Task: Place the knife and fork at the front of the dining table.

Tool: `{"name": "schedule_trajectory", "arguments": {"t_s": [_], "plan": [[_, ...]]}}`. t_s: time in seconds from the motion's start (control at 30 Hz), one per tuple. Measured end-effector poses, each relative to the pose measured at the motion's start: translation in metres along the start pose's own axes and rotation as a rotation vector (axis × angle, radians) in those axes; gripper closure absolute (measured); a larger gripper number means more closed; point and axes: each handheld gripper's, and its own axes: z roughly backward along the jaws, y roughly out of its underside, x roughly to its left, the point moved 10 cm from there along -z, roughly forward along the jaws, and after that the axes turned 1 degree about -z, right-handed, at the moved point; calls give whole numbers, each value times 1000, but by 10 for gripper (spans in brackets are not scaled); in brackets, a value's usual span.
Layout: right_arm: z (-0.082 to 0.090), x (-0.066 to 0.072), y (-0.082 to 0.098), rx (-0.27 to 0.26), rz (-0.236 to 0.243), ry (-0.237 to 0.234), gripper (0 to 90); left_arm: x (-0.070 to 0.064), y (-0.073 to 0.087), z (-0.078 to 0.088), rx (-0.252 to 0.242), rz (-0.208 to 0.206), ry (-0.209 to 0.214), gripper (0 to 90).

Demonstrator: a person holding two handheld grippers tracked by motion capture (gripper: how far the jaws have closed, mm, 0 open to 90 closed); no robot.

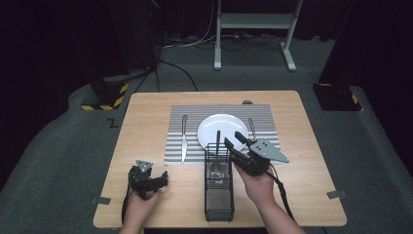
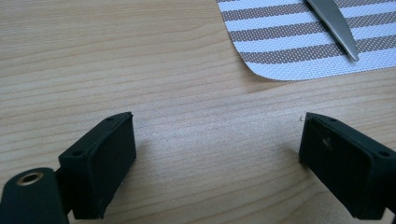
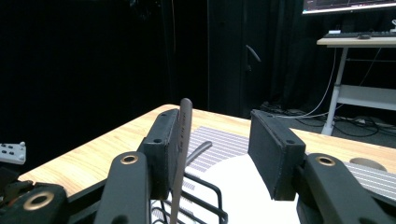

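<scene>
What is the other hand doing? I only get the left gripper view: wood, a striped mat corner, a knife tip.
Observer: The right gripper is at a black wire basket, its jaws open around a utensil handle standing in it.
Operator: Anything else laid out?
Observer: A white plate in the middle of your mat.
Operator: Where's my gripper?
Observer: The left gripper is left of the basket, near the table's front edge.

Right gripper [image 3: 217, 154] with two black jaws parted. Upright utensil handle [image 3: 182, 154] against the inner face of the jaw at nine o'clock, apart from the other. Black wire basket rim [image 3: 205, 200] at six o'clock. White plate [image 3: 243, 191] on striped placemat [image 3: 219, 142], wooden table [image 3: 93, 158] beyond.
</scene>
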Motion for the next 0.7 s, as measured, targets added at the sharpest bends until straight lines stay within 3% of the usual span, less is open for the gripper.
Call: {"name": "schedule_trajectory", "arguments": {"t_s": [0.7], "plan": [[-35,14,13,70,13,-31,665,0,0,0,0,0,1,109]]}}
